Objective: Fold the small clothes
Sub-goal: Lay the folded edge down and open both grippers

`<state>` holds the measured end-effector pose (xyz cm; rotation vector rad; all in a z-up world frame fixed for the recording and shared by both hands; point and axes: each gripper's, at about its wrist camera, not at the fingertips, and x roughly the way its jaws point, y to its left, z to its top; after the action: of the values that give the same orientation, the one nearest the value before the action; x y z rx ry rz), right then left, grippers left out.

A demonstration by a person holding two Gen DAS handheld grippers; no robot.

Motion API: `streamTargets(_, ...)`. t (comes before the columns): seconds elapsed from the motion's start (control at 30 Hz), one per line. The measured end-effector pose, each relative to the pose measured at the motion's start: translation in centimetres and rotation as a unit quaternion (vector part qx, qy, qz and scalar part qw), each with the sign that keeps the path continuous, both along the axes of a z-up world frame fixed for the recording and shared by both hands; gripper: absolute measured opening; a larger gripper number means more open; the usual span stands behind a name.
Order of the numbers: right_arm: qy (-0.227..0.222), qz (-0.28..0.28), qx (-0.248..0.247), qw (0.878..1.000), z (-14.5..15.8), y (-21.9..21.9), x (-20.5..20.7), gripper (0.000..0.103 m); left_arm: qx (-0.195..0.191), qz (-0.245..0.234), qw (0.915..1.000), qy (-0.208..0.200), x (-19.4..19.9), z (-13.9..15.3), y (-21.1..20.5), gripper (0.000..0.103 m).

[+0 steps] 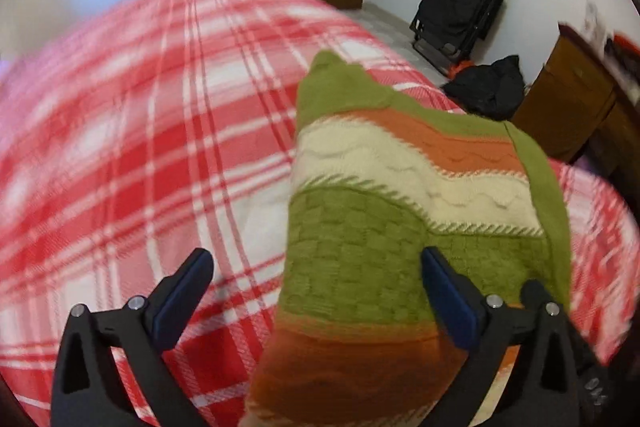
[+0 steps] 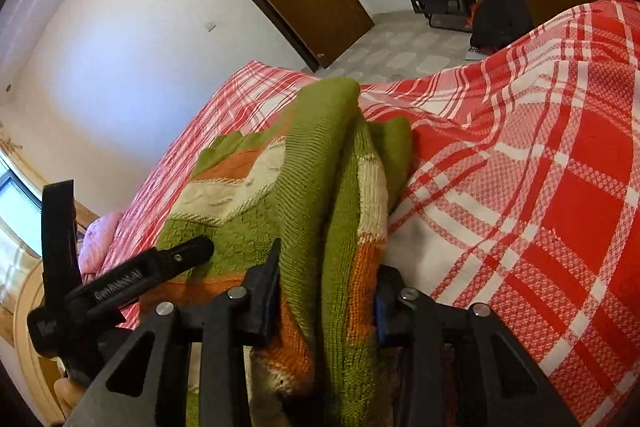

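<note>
Green, orange and cream knitted sweater [image 2: 256, 203] on red checked blanket [image 2: 540, 187]: soft, floppy, thick. Right gripper [image 2: 326, 303] pinches bunched fold. Left gripper [image 1: 316, 291] wide open, empty, sweater edge at 3 o'clock. Grab hem corners.

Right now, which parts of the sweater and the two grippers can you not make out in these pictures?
- Sweater, left wrist view: the near end is cut off by the bottom edge; blur hides the weave.
- Sweater, right wrist view: the part between the right gripper fingers is bunched, so its layers are hidden.
- Left gripper: whether its right finger touches the sweater is unclear.
- Blanket, left wrist view: blurred.
</note>
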<state>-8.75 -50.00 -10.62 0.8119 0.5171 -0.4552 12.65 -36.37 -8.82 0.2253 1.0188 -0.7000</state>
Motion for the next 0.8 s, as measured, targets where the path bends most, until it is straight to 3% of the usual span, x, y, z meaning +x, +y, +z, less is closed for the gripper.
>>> streamTargets(0.03,-0.002,-0.002,0.003,1.000,0.2,0.1,-0.3,0.039,-0.003,0.003,1.0000,0.007,0.0,0.2,0.4,0.103)
streamTargets(0.13,-0.011,-0.028,-0.028,0.999,2.0,0.6,-2.3,0.039,0.007,0.011,0.9989,-0.045,-1.8,1.8,2.1,0.103)
streamTargets(0.23,-0.010,-0.053,-0.112,0.992,5.0,1.9,-4.0,0.039,0.013,0.014,0.9939,-0.109,-3.9,3.2,4.5,0.103)
streamTargets(0.33,0.022,-0.022,-0.175,0.984,7.2,2.8,-2.7,0.039,0.023,0.030,0.9899,-0.137,-5.2,3.5,7.2,0.103)
streamTargets(0.53,0.055,0.068,-0.176,0.981,6.3,3.8,2.3,0.038,0.012,0.075,0.9934,-0.086,-4.4,1.9,10.1,0.103)
streamTargets(0.63,0.123,0.079,-0.141,0.979,3.0,2.7,4.5,0.038,0.021,0.081,0.9938,-0.073,-4.3,1.2,9.8,0.103)
streamTargets(0.8,0.117,0.073,-0.146,0.980,2.4,2.0,5.1,0.037,0.036,0.094,0.9935,-0.053,-3.4,0.0,8.6,0.103)
